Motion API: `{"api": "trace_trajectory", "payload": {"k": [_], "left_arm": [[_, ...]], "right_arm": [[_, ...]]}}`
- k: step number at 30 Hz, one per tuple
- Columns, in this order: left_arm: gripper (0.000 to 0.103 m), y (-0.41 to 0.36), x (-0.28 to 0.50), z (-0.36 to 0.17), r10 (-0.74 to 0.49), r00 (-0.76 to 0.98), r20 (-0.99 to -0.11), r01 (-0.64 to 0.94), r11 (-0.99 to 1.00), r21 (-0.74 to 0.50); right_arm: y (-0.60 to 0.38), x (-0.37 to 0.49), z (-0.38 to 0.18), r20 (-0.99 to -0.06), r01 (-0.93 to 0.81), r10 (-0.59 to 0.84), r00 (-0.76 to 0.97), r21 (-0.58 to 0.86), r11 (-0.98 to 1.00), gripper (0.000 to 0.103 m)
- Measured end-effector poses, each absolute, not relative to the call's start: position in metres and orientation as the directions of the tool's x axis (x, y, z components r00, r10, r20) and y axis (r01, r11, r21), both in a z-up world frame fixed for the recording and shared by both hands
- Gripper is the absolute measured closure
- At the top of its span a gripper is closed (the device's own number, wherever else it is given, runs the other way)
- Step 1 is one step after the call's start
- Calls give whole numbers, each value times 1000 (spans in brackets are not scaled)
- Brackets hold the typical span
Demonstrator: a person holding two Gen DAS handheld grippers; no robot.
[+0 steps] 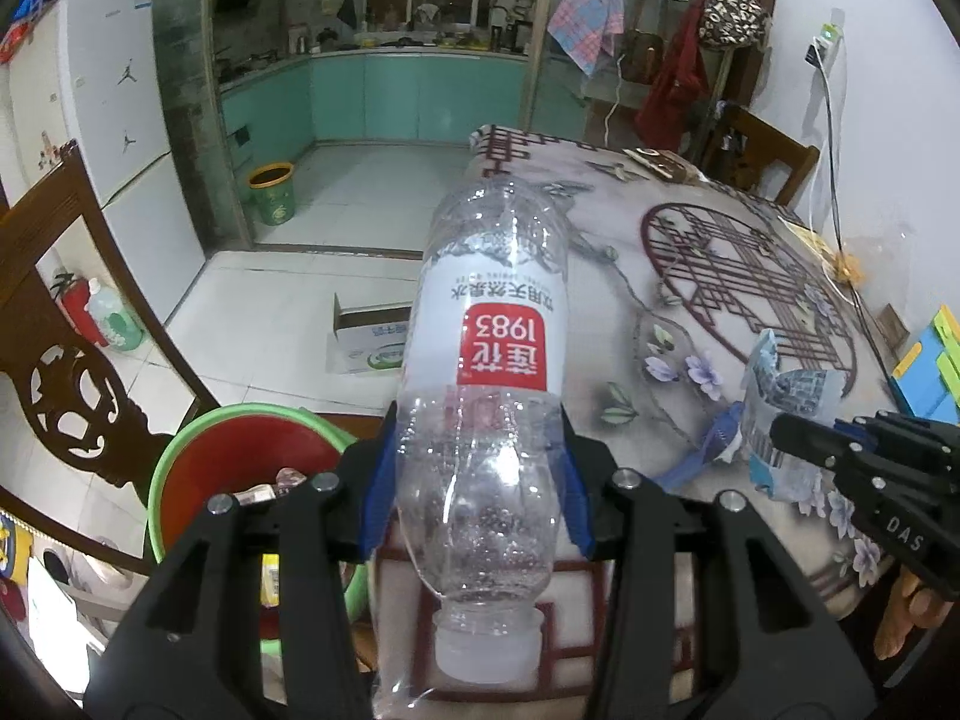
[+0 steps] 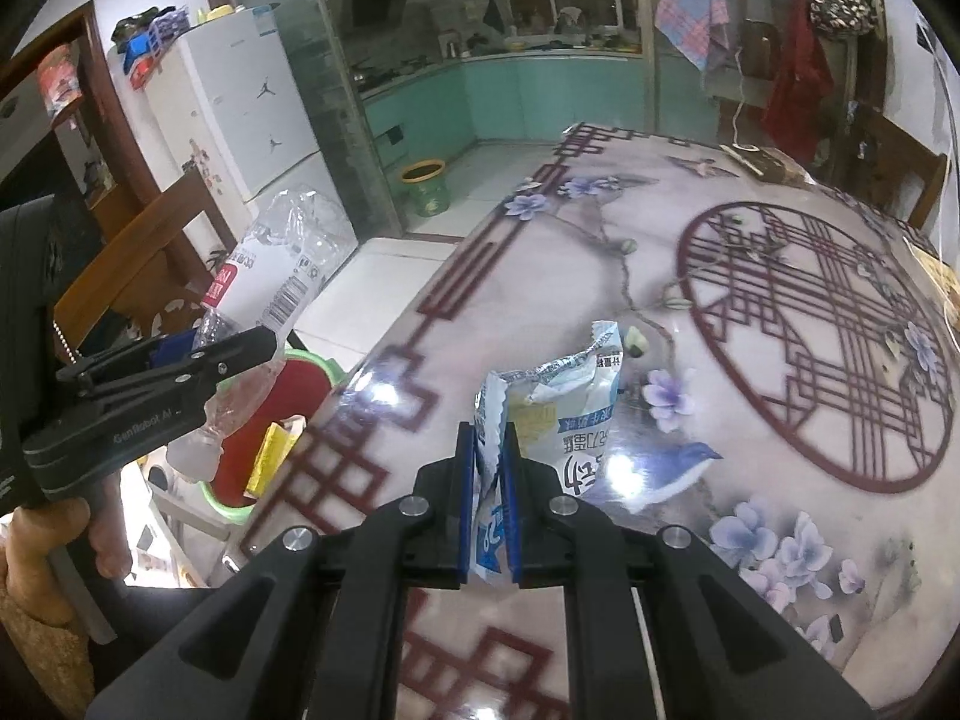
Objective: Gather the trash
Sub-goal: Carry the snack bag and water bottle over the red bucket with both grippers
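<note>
Clamped by the left gripper (image 1: 480,474) around its clear waist: an empty plastic bottle (image 1: 486,360), cap toward the camera, at the near edge of the patterned table (image 1: 708,276), beside the red bin with green rim (image 1: 240,456). Pinched tight in the right gripper (image 2: 487,480): a crumpled wrapper (image 2: 558,408), just above the table.
</note>
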State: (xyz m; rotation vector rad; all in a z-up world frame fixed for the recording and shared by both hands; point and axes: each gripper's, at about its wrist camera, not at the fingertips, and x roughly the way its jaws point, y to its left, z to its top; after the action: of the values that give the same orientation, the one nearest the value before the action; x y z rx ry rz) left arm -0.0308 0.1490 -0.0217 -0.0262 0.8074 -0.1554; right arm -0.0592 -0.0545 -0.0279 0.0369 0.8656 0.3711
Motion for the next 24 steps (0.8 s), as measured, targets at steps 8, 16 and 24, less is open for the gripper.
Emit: {"api": "trace_trajectory", "payload": {"k": [8,16,24], "left_arm": [[59,177,-35,-29,-120,676,-727,73,993,-96],[59,200,-37,-29,-100,679,-727,21,993,-117],[59,224,-39,-39,-68,656,-752,-35,992,-120]], "right_arm": [[-26,-55,-33,-744,-345,354,567,175,922,93],[9,-49,-30,-740,-410,390,548,168,896,93],[42,-42,-26,-728,-476,436,529,171,863,93]]}}
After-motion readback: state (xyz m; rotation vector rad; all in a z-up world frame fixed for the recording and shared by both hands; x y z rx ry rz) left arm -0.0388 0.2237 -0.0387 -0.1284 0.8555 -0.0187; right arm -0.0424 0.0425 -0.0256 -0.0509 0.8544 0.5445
